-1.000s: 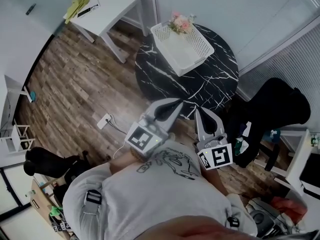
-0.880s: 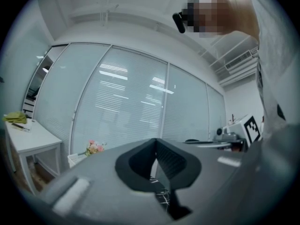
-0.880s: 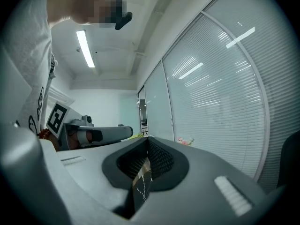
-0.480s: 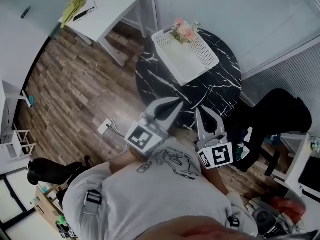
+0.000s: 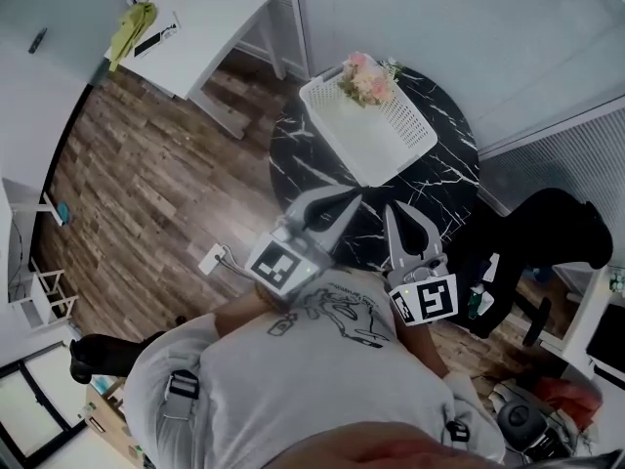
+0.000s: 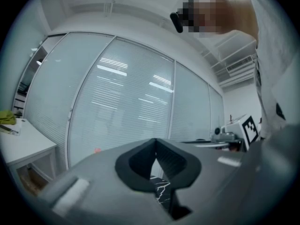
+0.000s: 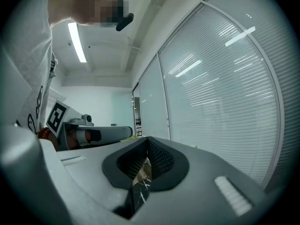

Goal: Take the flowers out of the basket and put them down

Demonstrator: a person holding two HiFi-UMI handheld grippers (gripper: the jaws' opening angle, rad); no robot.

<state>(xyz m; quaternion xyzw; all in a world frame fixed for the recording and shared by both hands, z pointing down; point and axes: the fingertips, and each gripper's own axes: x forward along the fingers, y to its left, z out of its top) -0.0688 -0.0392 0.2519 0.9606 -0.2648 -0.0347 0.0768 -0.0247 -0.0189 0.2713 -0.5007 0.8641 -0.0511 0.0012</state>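
Both tongs are in front of our chest, above the near edge of the round black marble table [image 5: 435,179]. The left gripper [image 5: 355,198] has its jaws fully together with nothing between them; through the gap behind the tips we see only a slice of the marble top. The right gripper [image 5: 395,209] is the same: jaws closed tip to tip and empty. The two sit side by side, not touching, both pointing toward the far side of the table.

The white mesh basket [image 5: 328,127] sits on the far half of the table, turned diagonally. The pink flowers [image 5: 368,78] are at its far corner, close to the table's far edge and well apart from both grippers. At this resolution they seem to lean on the basket rim, though we cannot confirm it.

A white desk [image 5: 210,13] stands beyond the table's far-left edge, on the wooden floor [image 5: 146,184].
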